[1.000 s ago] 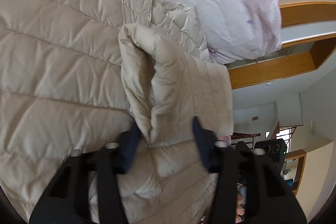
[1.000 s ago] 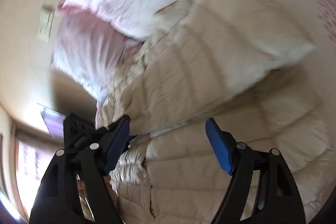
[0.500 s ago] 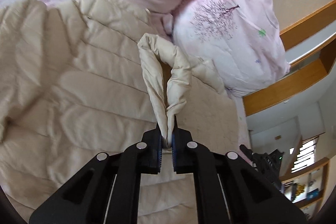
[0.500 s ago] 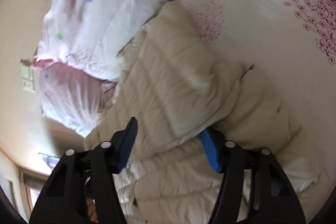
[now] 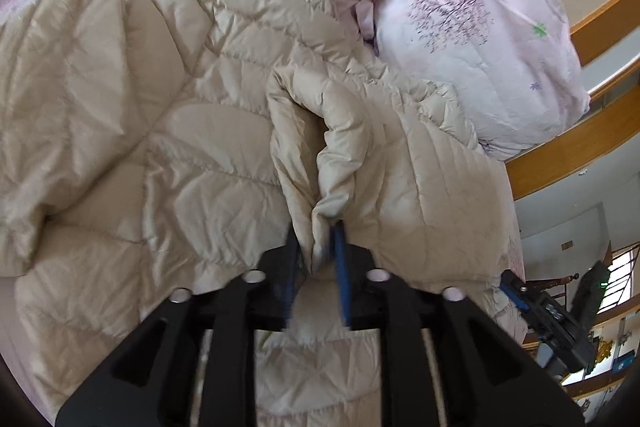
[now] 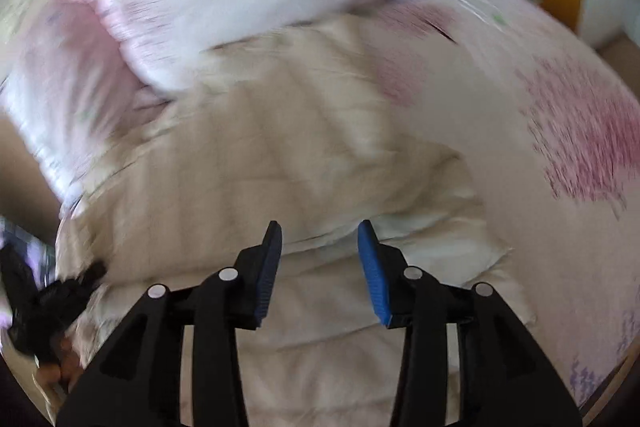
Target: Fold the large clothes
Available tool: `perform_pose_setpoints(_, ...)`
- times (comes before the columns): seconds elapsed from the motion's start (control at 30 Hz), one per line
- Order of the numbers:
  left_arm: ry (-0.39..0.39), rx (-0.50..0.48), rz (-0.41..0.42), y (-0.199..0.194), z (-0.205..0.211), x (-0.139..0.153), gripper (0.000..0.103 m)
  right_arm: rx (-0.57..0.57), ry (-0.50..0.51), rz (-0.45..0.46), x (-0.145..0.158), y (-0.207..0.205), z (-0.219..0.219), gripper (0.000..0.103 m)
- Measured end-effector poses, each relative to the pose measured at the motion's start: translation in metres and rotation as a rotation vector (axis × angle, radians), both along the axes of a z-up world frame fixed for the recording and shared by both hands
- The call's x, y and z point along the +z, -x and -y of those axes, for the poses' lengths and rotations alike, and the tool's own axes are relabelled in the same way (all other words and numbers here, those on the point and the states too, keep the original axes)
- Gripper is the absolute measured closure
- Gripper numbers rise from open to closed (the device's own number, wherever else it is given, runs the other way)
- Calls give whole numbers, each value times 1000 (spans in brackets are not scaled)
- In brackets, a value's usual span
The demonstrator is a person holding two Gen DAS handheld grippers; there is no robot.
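A large beige quilted down jacket (image 5: 180,155) lies spread on the bed and fills most of the left wrist view. My left gripper (image 5: 318,247) holds a raised fold of the jacket's edge (image 5: 312,147); its blue pads are slightly parted and blurred around the fabric. The jacket also shows in the right wrist view (image 6: 280,155), which is motion-blurred. My right gripper (image 6: 320,239) is open and empty just above the jacket, with fabric below its blue pads. The left gripper (image 6: 44,303) shows at that view's lower left.
Pink floral pillows (image 5: 472,27) lie at the head of the bed beyond the jacket. A wooden headboard rail (image 5: 576,143) runs on the right. The floral bedsheet (image 6: 560,147) extends to the right of the jacket. A room with stairs lies past the bed's edge (image 5: 580,267).
My left gripper shut on the jacket fold, lifted it, and now has its pads loosening a little. My right gripper narrowed its opening and swung across the jacket, blurring its view.
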State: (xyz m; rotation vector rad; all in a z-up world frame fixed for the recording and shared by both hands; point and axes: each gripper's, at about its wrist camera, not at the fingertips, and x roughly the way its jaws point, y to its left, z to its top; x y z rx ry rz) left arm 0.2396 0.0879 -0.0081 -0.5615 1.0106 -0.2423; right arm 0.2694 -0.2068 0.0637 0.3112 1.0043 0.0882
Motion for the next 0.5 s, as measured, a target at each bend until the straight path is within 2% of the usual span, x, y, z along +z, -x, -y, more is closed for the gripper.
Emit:
perform_pose_setpoints(0.07, -1, 11, 33, 10, -8, 8, 50, 117, -4, 47, 16, 5, -29, 62)
perform_pose_setpoints(0.1, -7, 24, 57, 19, -15, 14, 48, 173, -8, 66, 21, 4, -43, 62)
perform_pose_setpoints(0.17, -7, 42, 83, 36, -30, 21, 48, 298, 19, 80, 25, -2, -85, 63)
perform_pose_setpoints(0.27, 8, 93, 96, 59, -59, 25, 48, 449, 42, 57, 15, -17, -145, 71)
perform_pose_setpoints(0.43, 19, 259, 98, 112, -129, 25, 48, 547, 80, 44, -3, -37, -218, 73)
perform_pose_setpoints(0.5, 22, 335, 93, 128, -155, 23, 48, 568, 128, -16, -23, -46, -238, 72)
